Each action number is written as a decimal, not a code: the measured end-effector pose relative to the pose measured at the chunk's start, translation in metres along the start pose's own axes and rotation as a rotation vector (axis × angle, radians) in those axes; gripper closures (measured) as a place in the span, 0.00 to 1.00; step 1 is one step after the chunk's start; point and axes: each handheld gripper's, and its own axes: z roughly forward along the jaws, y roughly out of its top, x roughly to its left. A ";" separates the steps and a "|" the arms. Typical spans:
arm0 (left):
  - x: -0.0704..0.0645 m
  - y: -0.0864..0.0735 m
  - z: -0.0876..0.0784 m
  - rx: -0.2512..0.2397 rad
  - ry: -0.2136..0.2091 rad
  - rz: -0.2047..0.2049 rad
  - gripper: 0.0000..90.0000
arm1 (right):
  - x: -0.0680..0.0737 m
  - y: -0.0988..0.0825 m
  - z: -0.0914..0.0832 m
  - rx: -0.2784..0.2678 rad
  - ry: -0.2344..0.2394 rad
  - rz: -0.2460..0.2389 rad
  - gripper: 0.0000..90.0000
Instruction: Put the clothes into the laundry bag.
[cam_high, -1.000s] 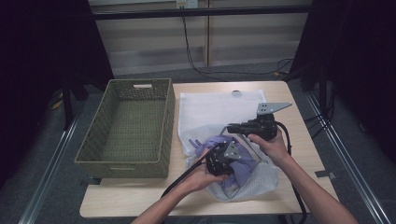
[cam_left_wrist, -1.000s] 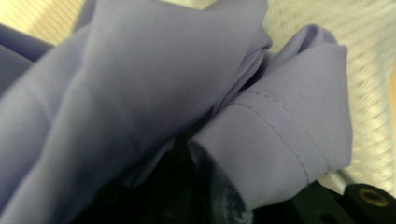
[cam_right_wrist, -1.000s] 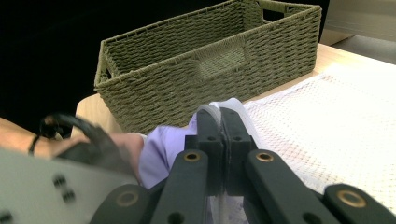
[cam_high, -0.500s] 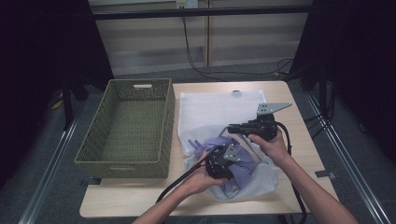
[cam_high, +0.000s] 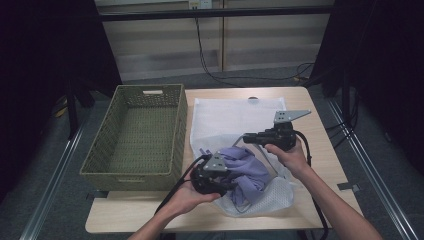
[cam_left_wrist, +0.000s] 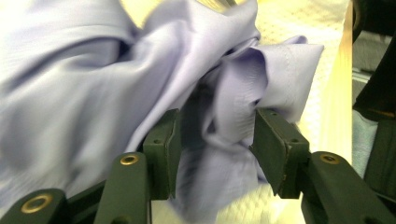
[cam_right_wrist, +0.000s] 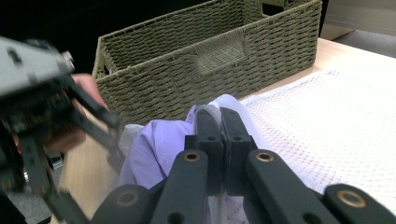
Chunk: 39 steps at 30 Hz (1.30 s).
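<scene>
- A lilac garment (cam_high: 245, 167) lies bunched on the near half of the bench (cam_high: 320, 150), half inside a white mesh bag (cam_high: 235, 117) that spreads flat toward the far edge.
- The bag's near end (cam_high: 272, 195) bulges around the cloth, right of the left hand (cam_high: 187, 197).
- The left tool (cam_high: 225, 180) sits at the near left of the bundle, pointing right into the cloth.
- In the left gripper view the left tool (cam_left_wrist: 215, 135) has its jaws part way apart, and they have just been opening; a fold of the lilac garment (cam_left_wrist: 233, 112) hangs between them.
- The right-hand pad (cam_left_wrist: 273, 144) meets the fold's edge, while the left-hand pad (cam_left_wrist: 163, 149) stands beside it, so the cloth looks released rather than pinched.
- The right tool (cam_high: 247, 138) is at the far right of the bundle, held level and pointing left.
- In the right gripper view the right tool (cam_right_wrist: 215, 122) is clenched, jaws pressed together with a thin strip of white mesh caught between them at the bag's edge.
- Beyond those jaws the lilac garment (cam_right_wrist: 159, 144) swells up, and the left tool (cam_right_wrist: 42, 112) is a blur at the left.
- A woven green basket (cam_high: 137, 135) stands on the left side of the bench, just beside the bag.
</scene>
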 end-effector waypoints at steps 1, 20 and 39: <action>0.001 -0.002 -0.006 -0.005 0.009 -0.004 0.56 | 0.000 0.000 0.000 0.001 0.000 0.001 0.99; 0.026 -0.005 -0.004 -0.047 0.179 -0.069 0.31 | 0.000 0.000 0.000 0.003 0.002 0.000 0.99; 0.010 0.023 0.030 -0.021 0.061 0.000 0.94 | 0.012 0.006 0.005 0.000 0.029 -0.018 0.99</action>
